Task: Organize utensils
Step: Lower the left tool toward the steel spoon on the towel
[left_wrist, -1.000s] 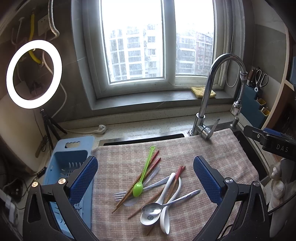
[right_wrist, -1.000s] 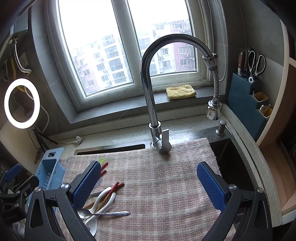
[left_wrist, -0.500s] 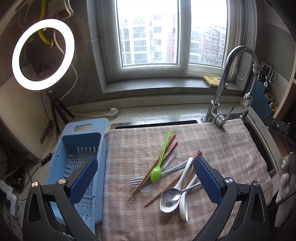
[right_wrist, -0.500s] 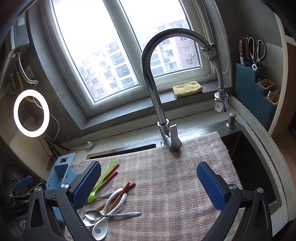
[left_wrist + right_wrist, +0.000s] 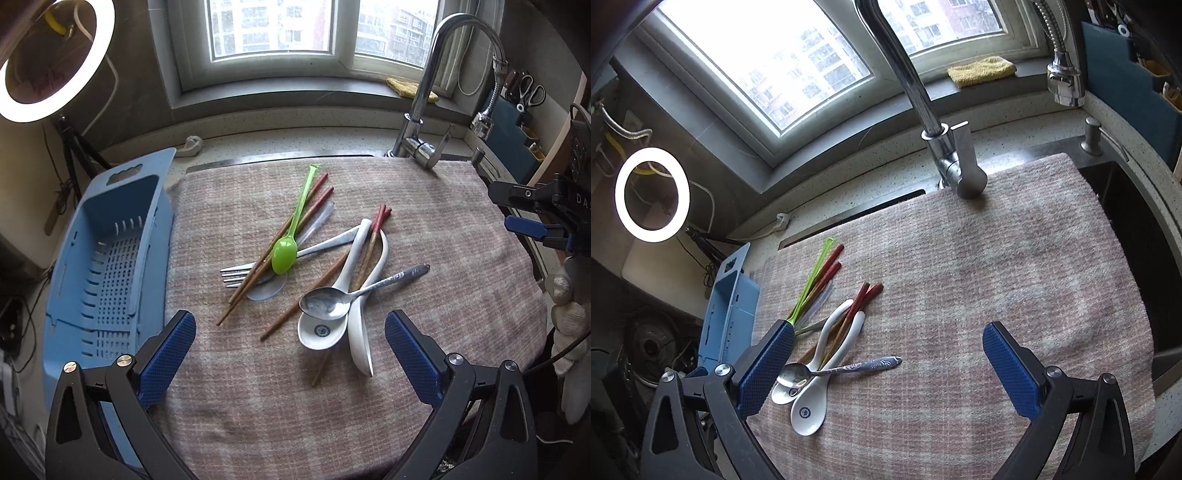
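- While nothing has yet been lifted, the utensils are seen heaped in a loose pile near the middle of the checked cloth [image 5: 424,206] spread over the sink on the worktop.
- A green spoon [image 5: 284,253] is laid across a pair of red-tipped chopsticks [image 5: 280,254], a fork [image 5: 258,267] and a clear plastic spoon [image 5: 267,290].
- A metal spoon [image 5: 325,303] is rested on two white soup spoons [image 5: 321,330], with more chopsticks threaded under them.
- A blue basket [image 5: 107,266] is stood just beside the cloth's left edge, with no utensil seen in it; it is judged to be where the utensils are meant to go.
- Because the pieces are crossed and stacked, a neighbour could be dragged or flipped when one is pulled out; the metal spoon, perched on the soup spoons, is judged likeliest to slide.
- Thin chopsticks lying flat on soft cloth could be missed or pinched together with the fabric.
- The left tool [image 5: 290,349] is held wide apart over the near end of the pile, nothing gripped or touched.
- The right tool [image 5: 888,363] is also wide, its jaws having just been closing slightly; nothing is between the pads except, in its own view, the metal spoon's handle lying below on the cloth, untouched.
- A gloved hand [image 5: 567,314] is seen at the right edge of the left view.
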`<state>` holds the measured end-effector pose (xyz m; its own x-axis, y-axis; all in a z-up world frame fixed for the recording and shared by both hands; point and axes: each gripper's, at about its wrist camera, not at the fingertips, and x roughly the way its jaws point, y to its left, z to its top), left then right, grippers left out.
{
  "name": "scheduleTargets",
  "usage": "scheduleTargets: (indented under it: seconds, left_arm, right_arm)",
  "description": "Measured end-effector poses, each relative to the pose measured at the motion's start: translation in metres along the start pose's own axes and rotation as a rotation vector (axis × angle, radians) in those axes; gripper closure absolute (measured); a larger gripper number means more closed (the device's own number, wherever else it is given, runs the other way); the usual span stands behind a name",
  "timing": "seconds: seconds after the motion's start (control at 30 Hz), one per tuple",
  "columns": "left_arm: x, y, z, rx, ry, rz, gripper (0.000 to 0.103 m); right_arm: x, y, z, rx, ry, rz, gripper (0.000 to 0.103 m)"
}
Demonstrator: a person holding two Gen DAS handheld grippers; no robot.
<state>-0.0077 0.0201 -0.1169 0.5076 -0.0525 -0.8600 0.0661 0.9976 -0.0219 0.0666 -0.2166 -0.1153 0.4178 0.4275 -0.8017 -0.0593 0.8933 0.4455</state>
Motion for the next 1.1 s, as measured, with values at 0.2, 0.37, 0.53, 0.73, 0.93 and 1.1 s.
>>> scheduleTargets:
  seconds: [0.2,0.37,0.53,0.73,0.93,1.1]
  left_arm:
    - [0.011,-0.010,-0.016,0.000,0.054,-0.045,0.020]
    - [0.023,-0.013,-0.030,-0.031,0.106,-0.087,0.039]
    - [0.030,-0.014,-0.035,-0.061,0.127,-0.122,0.054]
    - [0.031,-0.013,-0.028,-0.042,0.112,-0.096,0.054]
    - [0.041,0.006,-0.004,-0.021,0.111,-0.099,0.054]
    - [0.062,0.018,0.010,-0.045,0.156,-0.147,0.054]
  right_arm:
    - [0.030,0.006,-0.012,-0.023,0.118,0.049,0.033]
    - [0.051,0.011,-0.023,-0.049,0.212,0.083,0.049]
    - [0.070,0.014,-0.035,-0.049,0.290,0.120,0.059]
    - [0.080,0.008,-0.033,-0.010,0.302,0.122,0.059]
    - [0.085,0.007,-0.032,0.030,0.303,0.123,0.061]
    - [0.091,0.002,-0.030,0.101,0.315,0.142,0.061]
